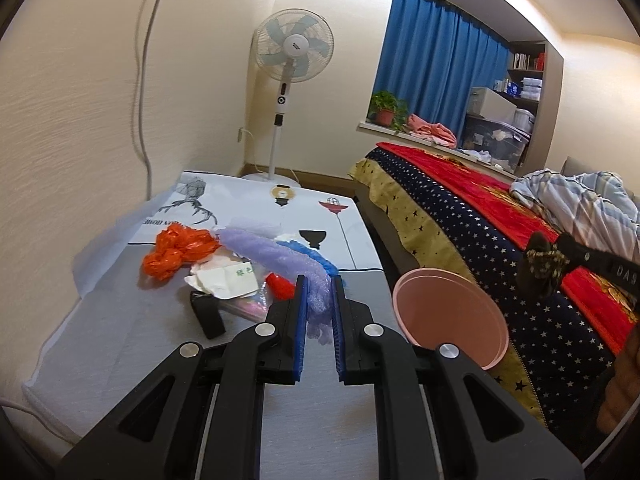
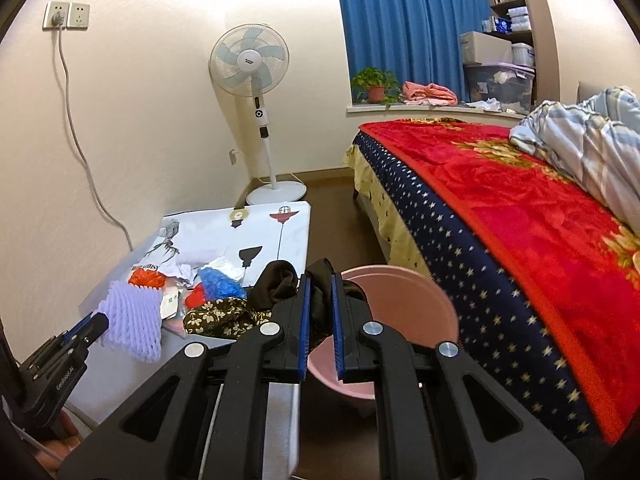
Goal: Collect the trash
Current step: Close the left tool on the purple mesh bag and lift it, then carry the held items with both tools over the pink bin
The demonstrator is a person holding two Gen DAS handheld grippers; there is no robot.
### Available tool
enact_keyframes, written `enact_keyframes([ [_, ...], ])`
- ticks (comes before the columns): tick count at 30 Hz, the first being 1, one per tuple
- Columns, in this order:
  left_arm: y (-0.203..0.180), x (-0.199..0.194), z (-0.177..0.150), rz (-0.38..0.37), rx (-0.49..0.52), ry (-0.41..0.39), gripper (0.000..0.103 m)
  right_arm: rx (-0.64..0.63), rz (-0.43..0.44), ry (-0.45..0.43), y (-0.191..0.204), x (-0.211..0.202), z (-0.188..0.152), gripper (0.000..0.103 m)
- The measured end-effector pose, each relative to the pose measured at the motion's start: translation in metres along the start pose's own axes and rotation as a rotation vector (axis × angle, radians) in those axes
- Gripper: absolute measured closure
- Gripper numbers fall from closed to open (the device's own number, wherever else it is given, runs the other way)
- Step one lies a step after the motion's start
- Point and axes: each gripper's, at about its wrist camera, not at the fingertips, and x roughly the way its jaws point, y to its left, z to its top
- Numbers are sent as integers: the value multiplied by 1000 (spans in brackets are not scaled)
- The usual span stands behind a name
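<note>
While both claws are loaded, neither load has reached the round pink plastic bin [image 2: 404,304], which stands on the floor between the desk [image 1: 132,344] and the bed [image 2: 520,220]. Left claw [image 1: 319,296]: clenched on a lilac foam mesh fruit sleeve [image 1: 276,256], held above the desk's near edge. Right claw [image 2: 320,304]: clenched on a dark brown fabric piece with a floral-printed part [image 2: 224,316], hanging at the bin's left rim.

Remaining on the desk: a crumpled orange plastic bag [image 1: 176,250], a blue plastic bag [image 2: 220,284], white crumpled paper [image 1: 224,280] and a small red wrapper [image 1: 280,286], all heaped together, touching.

Handling assessment: the foam sleeve is judged very light, springy and compressible; a pinch through its middle should hold, though it may cling to the pads on release. The fabric is limp and drapes; the trailing end could catch on the rim. Bags are thin and slippery; grip at a bunched fold.
</note>
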Motion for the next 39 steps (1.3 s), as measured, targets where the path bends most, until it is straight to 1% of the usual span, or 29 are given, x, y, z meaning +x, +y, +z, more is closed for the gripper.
enact_keyframes([
  [8,-16,3,1,-19,25,3,92,-4,-19,-7,-22,6,19,93],
  [12,-25,5,2,-34,35,5,92,15,-56,-28,-33,11,13,93],
  [16,-41,12,0,-54,83,6,92,62,-75,-12,-47,22,3,93],
  [22,-60,27,8,-125,128,17,92,81,-105,-19,-59,32,3,93],
  [26,-75,44,14,-162,156,44,92,118,-116,-15,-69,39,5,93],
  [30,-94,55,25,-213,225,36,92,144,-127,-11,-76,47,6,93],
  [34,-107,69,32,-262,264,39,92,164,-137,7,-81,59,7,93],
  [39,-112,92,26,-303,260,52,92,165,-151,26,-84,72,6,93],
])
